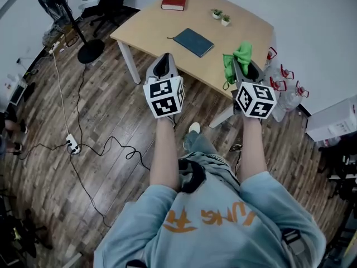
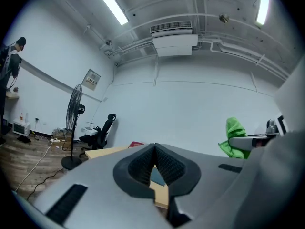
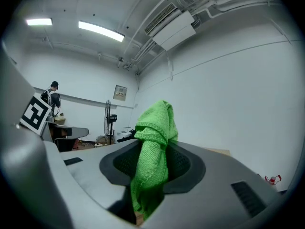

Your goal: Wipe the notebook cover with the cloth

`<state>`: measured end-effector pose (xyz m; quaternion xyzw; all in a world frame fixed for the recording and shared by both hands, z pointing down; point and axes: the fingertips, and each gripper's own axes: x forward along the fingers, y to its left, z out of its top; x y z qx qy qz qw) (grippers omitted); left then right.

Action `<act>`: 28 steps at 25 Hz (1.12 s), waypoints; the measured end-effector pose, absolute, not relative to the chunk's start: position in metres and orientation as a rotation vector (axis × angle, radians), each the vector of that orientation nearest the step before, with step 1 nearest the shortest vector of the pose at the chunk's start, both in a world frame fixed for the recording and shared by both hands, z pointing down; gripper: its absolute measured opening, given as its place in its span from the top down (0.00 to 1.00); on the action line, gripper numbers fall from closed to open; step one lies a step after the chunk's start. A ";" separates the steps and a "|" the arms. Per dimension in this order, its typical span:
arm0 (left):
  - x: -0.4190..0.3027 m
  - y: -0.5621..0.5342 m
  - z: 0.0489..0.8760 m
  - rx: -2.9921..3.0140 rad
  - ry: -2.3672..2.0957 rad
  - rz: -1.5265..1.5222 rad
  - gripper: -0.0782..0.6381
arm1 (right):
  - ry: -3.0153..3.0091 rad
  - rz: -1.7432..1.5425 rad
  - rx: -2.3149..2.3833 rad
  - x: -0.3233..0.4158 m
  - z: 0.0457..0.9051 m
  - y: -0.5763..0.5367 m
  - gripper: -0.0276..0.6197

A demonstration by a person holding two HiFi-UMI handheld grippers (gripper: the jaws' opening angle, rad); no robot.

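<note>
The desk [image 1: 150, 29] holds the blue notebook [image 1: 193, 42]. The right gripper's [image 1: 243, 67] fingers pinch the green cloth [image 1: 239, 54], the left gripper's [image 1: 165, 63] closed empty; approach comes next.

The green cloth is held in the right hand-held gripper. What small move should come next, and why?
Probably carry the right hand-held gripper forward and left, down toward the dark blue notebook. Its jaws are shut on the green cloth, but the notebook lies flat on the table ahead, apart from the cloth.
</note>
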<state>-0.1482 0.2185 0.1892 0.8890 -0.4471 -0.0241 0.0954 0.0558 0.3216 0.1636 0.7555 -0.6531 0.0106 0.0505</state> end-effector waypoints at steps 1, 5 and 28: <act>-0.146 0.216 0.192 2.636 -1.320 -0.065 0.87 | -1.982 0.039 2.311 0.060 0.166 0.319 0.76; -0.142 0.200 0.201 2.634 -1.318 -0.046 0.87 | -1.983 0.047 2.347 0.070 0.174 0.303 0.76; -0.076 0.006 0.328 2.475 -1.292 0.308 0.87 | -2.042 0.513 2.200 0.130 0.312 0.064 0.76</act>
